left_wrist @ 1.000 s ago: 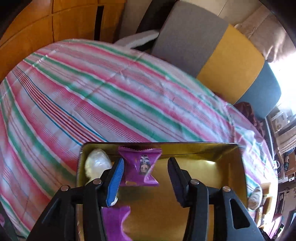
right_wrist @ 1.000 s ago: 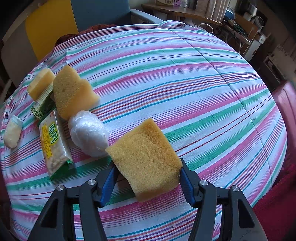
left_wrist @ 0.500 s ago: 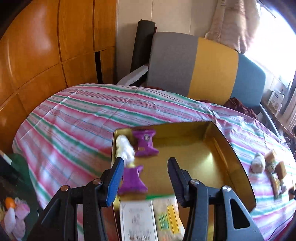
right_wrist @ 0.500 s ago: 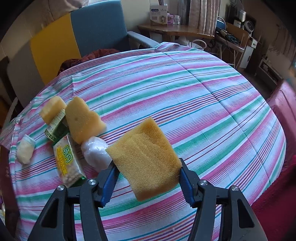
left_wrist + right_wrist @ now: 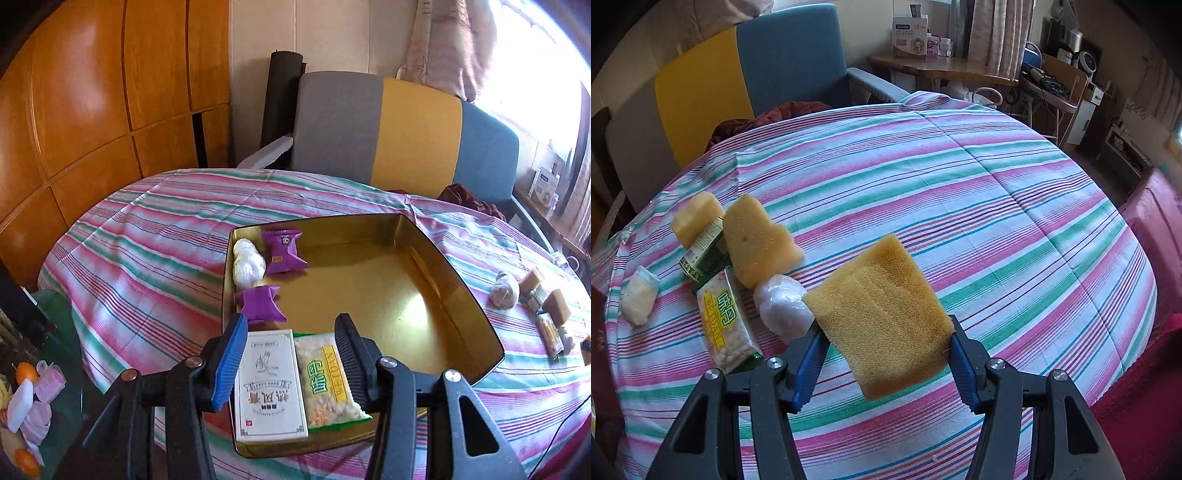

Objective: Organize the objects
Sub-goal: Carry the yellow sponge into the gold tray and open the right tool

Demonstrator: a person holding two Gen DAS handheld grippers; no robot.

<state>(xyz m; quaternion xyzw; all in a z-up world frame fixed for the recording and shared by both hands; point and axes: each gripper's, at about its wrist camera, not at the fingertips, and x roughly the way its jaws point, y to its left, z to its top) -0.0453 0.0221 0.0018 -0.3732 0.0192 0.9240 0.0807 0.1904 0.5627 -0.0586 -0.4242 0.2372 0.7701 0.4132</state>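
Sponge (image 5: 882,310), one of three on my right side, sits clamped between the pads of my right gripper (image 5: 884,360), lifted clear of the striped worktop (image 5: 979,206). The other two sponges lie on the cloth to the left: a notched one (image 5: 757,243) and a smaller block (image 5: 696,218) behind it. Around them I count one green box (image 5: 703,254) wedged between the two loose sponges, one green-edged snack pack (image 5: 726,325), one clear-wrapped white ball (image 5: 783,310) just beside my held sponge, and one pale wrapped lump (image 5: 639,295) further left.

My left gripper (image 5: 291,362) hangs over the near end of the gold tray (image 5: 458,295) with its jaws partly apart and nothing between them. In the tray I count five things, all along its left side and near end: two purple candy wrappers (image 5: 282,251) (image 5: 260,304), one white wrapped ball (image 5: 248,264) between them against the left wall, one white carton (image 5: 271,384) and one snack pack (image 5: 328,380) side by side at the near end. The rest of the tray floor is bare gold
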